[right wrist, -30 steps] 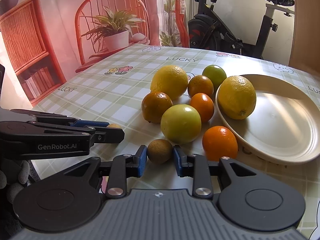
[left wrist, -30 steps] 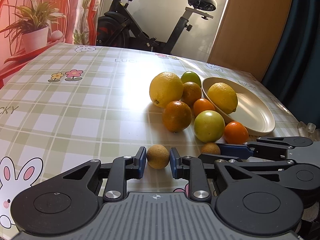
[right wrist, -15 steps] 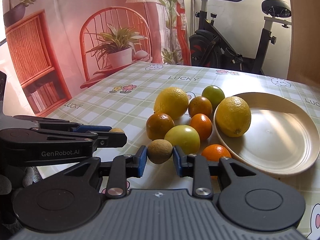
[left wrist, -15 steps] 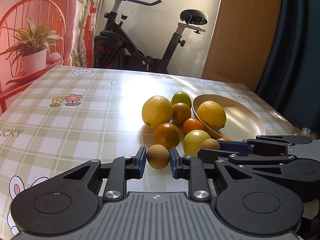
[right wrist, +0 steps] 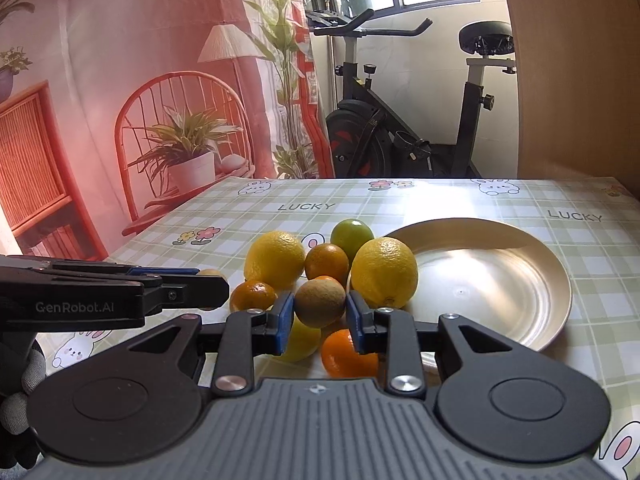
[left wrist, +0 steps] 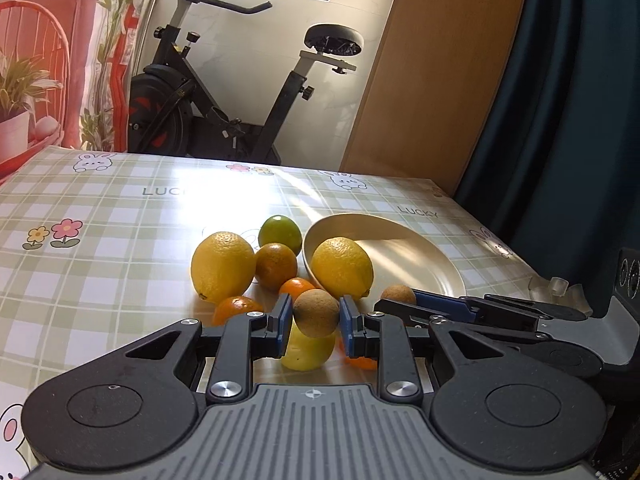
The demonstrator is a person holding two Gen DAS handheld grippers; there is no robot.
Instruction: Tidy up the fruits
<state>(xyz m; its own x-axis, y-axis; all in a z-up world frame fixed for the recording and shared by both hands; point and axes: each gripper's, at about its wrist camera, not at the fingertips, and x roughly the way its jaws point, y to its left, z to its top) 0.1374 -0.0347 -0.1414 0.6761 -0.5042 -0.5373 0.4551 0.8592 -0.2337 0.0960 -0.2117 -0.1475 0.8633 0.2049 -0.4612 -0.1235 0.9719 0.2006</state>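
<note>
My left gripper [left wrist: 315,317] is shut on a small brown round fruit [left wrist: 315,313], held above the table. My right gripper [right wrist: 320,307] is likewise shut on a second small brown fruit [right wrist: 320,301]; it also shows at the right of the left wrist view [left wrist: 397,295]. Behind them lies a cluster of fruit: a lemon [left wrist: 222,266], oranges [left wrist: 276,265], a green citrus [left wrist: 280,234] and a yellow-green fruit [left wrist: 308,350]. Another lemon [right wrist: 384,272] rests at the left rim of the cream plate [right wrist: 500,280]. An orange [right wrist: 344,352] lies just below the right gripper.
The table carries a green checked cloth [left wrist: 100,248] with rabbits and flowers. An exercise bike [left wrist: 224,92] stands beyond the far edge, a wooden panel [left wrist: 432,80] and dark curtain [left wrist: 580,120] at the right. A gloved hand [right wrist: 20,384] holds the left gripper.
Both grippers have lifted off the table with their small brown fruits and tilted up, so the fruit cluster and plate sit lower in both views.
</note>
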